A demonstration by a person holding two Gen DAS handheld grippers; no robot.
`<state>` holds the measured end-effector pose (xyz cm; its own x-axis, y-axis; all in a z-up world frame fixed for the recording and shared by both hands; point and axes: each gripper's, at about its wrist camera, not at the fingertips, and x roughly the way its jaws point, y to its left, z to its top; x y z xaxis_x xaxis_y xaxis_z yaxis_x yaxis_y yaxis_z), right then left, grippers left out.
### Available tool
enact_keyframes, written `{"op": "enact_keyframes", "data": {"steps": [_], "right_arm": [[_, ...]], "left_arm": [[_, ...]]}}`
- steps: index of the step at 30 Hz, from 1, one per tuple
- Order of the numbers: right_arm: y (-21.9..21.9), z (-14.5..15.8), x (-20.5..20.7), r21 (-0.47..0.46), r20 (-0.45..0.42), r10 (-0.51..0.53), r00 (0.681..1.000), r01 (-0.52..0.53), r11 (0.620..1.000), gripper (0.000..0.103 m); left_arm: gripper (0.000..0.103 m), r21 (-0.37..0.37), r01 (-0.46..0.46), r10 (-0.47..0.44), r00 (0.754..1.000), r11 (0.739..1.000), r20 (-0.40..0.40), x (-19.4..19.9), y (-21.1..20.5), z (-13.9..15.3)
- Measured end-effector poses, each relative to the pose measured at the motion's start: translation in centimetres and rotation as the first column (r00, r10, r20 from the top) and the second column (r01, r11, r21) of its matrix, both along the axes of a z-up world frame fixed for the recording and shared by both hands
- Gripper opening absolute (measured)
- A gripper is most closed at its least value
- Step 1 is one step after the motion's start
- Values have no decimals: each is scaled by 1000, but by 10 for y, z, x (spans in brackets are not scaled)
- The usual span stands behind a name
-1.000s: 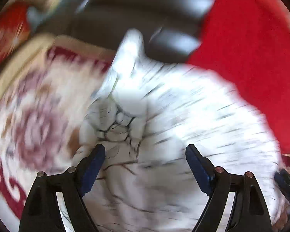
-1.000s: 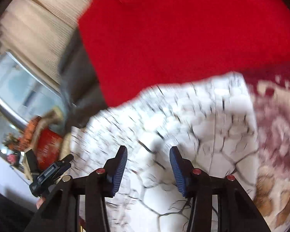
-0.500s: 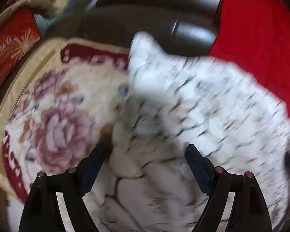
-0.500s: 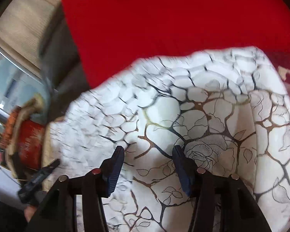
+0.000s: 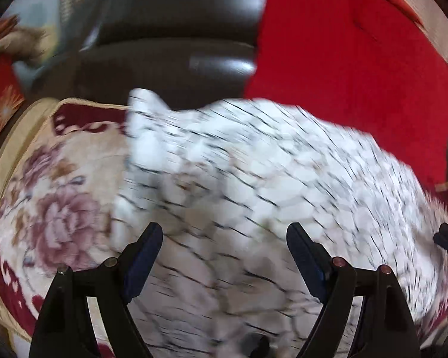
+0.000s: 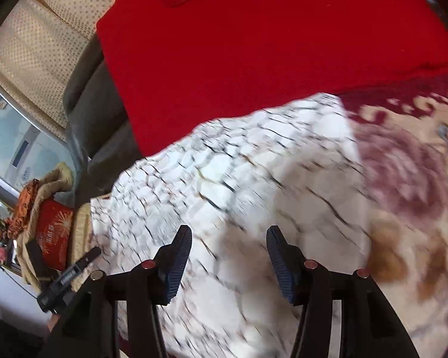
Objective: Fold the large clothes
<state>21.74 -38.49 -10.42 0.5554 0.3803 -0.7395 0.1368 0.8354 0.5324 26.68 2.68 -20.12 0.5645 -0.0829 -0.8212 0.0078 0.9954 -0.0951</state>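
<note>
White, crackle-printed cloth with thin dark lines [image 5: 254, 179] is lying spread on the cream-and-maroon floral blanket [image 5: 59, 208] in the left wrist view, where a second ago it was bunching up into a narrow peak; it is now reaching wider toward the red fabric [image 5: 343, 59]. The left gripper [image 5: 224, 256] is hovering over it, jaws splayed wide, gripping nothing.

From the right wrist view, the same cloth [image 6: 254, 179] is blurring past, its edge meeting the red fabric [image 6: 254, 44]. The right gripper [image 6: 228, 259] is likewise parted and bare. The garment looks flattened, ready for a first fold.
</note>
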Motion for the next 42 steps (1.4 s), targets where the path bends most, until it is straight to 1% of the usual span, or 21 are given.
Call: {"op": "enact_keyframes", "data": {"steps": [1, 3, 4, 6, 8, 11, 13, 15, 16, 18, 19, 21, 24, 25, 26, 29, 31, 33, 35, 38, 42], "right_arm": [[0, -3, -7, -12, -12, 5, 1000, -5, 1000, 56], [1, -12, -14, -15, -34, 12, 999, -13, 1000, 56], [3, -18, -16, -18, -48, 19, 999, -20, 1000, 56], [4, -22, -14, -53, -68, 29, 997, -32, 998, 56], [10, -16, -9, -79, -72, 31, 997, -37, 996, 57], [15, -5, 0, -55, -26, 41, 999, -42, 998, 57], [19, -1, 10, -75, -8, 41, 999, -41, 996, 57], [23, -3, 23, -116, 3, 24, 1000, -24, 993, 58], [23, -8, 30, -132, -8, 15, 1000, -16, 991, 58], [23, -32, 47, -125, -91, 24, 996, -35, 992, 58], [23, -40, 52, -124, -113, 34, 993, -48, 991, 58], [26, -39, 56, -149, -102, 31, 994, -46, 988, 58], [34, -25, 52, -200, -55, 33, 998, -44, 979, 57], [39, -22, 50, -218, -44, 39, 998, -48, 975, 57], [47, -17, 48, -241, -25, 61, 998, -65, 968, 57], [69, -8, 42, -284, 18, 126, 992, -116, 952, 58], [84, -5, 37, -340, 26, 148, 989, -131, 931, 58], [98, -8, 36, -397, 5, 167, 986, -152, 905, 58], [107, -17, 35, -448, -28, 176, 984, -170, 878, 57], [113, -24, 33, -495, -32, 186, 982, -177, 851, 58], [112, -24, 31, -498, -28, 184, 983, -173, 850, 58]], "left_arm": [[85, 26, 19, -18, 1000, 999, -25, 0, -10, -4], [85, 100, 33, -23, 994, 994, -109, 4, -24, -23], [86, 116, 37, -22, 992, 993, -123, 5, -28, -29], [86, 128, 39, -25, 994, 991, -110, 7, -31, -28], [85, 100, 39, -29, 995, 994, -97, 8, -31, -21], [85, 60, 18, -14, 997, 998, -71, 11, -22, -12], [85, 74, -26, 28, 999, 997, -31, 21, -3, -4], [85, 84, -69, 72, 997, 994, -26, 27, 9, -2], [85, 82, -98, 102, 994, 992, -38, 30, 18, -4], [85, 58, -147, 152, 984, 987, -97, 37, 36, -16], [85, 15, -160, 161, 977, 987, -137, 41, 45, -24], [85, -7, -165, 163, 977, 986, -140, 40, 49, -25], [85, 38, -147, 149, 986, 988, -73, 34, 36, -8], [85, 29, -144, 145, 988, 989, -44, 32, 30, 0], [85, -1, -128, 128, 992, 992, -9, 30, 25, 9], [85, -48, -80, 82, 995, 996, 47, 23, 9, 24], [85, -46, -33, 36, 997, 998, 65, 18, -10, 27], [85, -20, 22, -21, 999, 1000, 47, 18, -32, 24], [85, 29, 65, -65, 998, 997, 9, 22, -52, 15], [86, 93, 83, -79, 996, 992, -49, 28, -65, -1], [87, 73, 72, -68, 996, 995, -59, 31, -67, -2]]}}
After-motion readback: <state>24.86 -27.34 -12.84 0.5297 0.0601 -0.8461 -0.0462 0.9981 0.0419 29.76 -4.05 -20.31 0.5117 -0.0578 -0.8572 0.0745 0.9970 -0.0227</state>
